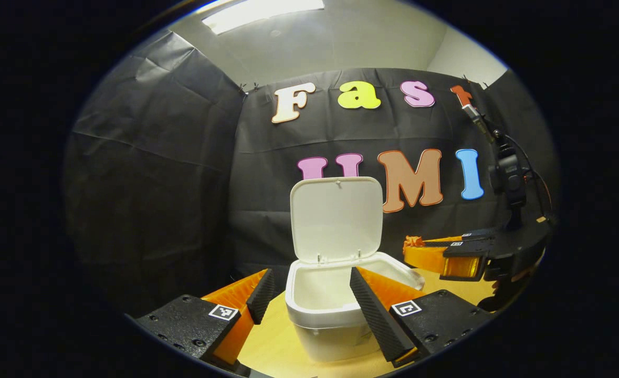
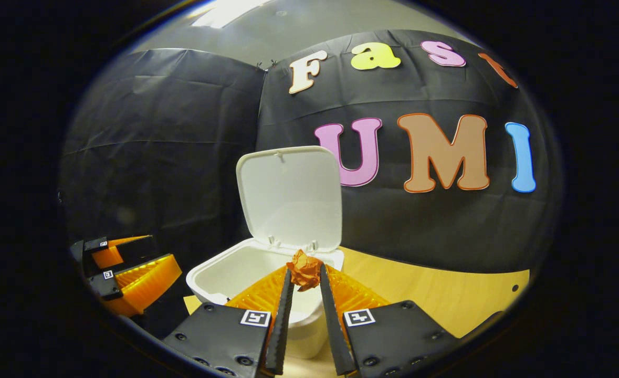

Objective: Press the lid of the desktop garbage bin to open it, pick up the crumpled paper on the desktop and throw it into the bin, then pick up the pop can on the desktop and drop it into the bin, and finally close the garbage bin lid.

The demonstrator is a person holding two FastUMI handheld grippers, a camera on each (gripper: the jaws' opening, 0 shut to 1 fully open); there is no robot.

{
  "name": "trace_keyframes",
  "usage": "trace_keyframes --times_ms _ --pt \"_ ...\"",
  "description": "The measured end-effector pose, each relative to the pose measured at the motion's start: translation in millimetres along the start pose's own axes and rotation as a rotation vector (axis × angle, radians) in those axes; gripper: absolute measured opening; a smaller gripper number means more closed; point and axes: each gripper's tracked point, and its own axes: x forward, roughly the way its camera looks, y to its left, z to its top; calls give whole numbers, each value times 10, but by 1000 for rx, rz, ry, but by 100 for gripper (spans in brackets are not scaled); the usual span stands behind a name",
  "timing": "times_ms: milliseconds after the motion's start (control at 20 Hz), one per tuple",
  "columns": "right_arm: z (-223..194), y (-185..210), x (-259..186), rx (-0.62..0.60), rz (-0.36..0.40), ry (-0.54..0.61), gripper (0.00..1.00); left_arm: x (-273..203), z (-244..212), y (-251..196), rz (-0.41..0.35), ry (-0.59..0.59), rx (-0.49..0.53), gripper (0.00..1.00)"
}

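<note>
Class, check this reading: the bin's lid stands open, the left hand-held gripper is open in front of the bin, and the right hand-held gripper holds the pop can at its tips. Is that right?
One detail is wrong. The right hand-held gripper holds the crumpled paper, not a pop can, as the right gripper view shows. The rest stands: the lid of the bin stands open, and the left hand-held gripper is open in front of the bin.

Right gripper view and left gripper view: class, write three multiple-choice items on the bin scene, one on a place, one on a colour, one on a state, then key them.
1. Where is the crumpled paper?
A on the desktop
B between the right gripper fingertips
C on the lid

2. The garbage bin is
A white
B blue
C green

3. The bin's lid is
A shut
B off
C raised upright

Key: B, both fingers pinch it over the bin; A, walls and lid look white; C, it stands up from its rear hinge.
</note>
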Motion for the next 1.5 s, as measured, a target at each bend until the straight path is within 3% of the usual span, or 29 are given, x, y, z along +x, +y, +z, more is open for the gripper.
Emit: trace_keyframes --times_ms 200,250,600,750,1150,1500 --pt "-107 76 57 27 -4 40 94 -2 41 45 -4 -15 2 90" --pt "-93 74 2 29 -15 24 99 -6 50 29 -9 -21 3 90" --pt "187 -385 -485 17 -148 -108 100 24 157 -326 -71 -47 -20 90" --pt "263 -762 -862 -15 -251 -158 99 32 261 -617 -122 -68 -31 90" --pt "131 -1767 -2124 -27 -535 -213 98 -71 403 -1673 -322 -82 -45 90" --pt "-201 -2369 -3043 61 -724 -212 98 -212 275 -2627 -506 -28 -51 90"
